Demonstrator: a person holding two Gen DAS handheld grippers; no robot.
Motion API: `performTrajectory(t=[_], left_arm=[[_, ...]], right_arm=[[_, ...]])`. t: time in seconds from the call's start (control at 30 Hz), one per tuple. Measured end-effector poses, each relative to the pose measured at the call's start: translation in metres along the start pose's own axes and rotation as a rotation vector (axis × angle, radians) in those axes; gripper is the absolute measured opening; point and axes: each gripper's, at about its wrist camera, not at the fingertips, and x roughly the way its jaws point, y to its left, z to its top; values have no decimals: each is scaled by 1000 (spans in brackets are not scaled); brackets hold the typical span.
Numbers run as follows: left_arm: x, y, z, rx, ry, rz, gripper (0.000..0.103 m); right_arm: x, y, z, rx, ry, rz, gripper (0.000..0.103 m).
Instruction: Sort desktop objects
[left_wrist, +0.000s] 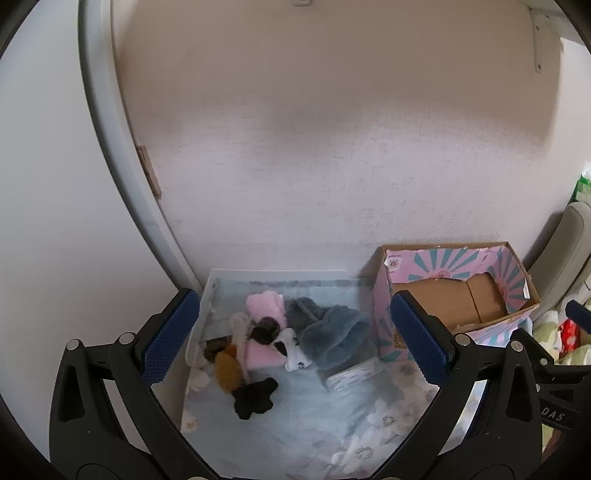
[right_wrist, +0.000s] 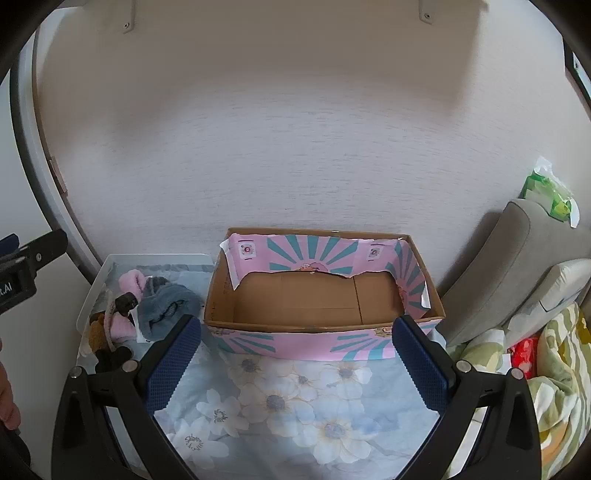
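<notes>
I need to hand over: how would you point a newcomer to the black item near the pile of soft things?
Start at the pink and teal cardboard box against the wall; left of it is a pile of soft items beside a clear tray. The black piece lies at the pile's near edge on the floral cloth, the only all-black, lobed shape there.

I count one cardboard box (right_wrist: 321, 295), one clear tray (left_wrist: 207, 295) left of it, and two grippers: left (left_wrist: 295, 339), right (right_wrist: 295, 362).

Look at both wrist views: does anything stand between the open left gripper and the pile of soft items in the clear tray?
Nothing visible does. The left gripper is open and empty, with the pile straight ahead in the clear tray.
</notes>
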Motion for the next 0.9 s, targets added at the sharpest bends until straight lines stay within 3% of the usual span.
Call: performTrajectory(t=[0.2,0.7,0.9], left_arm=[[-2,-1,2,-16,10,-24,103],[-5,-11,-6,22,0,18,103],[-7,-13,-7,25,-7,-3,103]], right_arm=[[0,-1,1,-1,2,-3,103],[-3,-4,1,5,1,-7,103],[-2,-5,2,6,0,-8,103]])
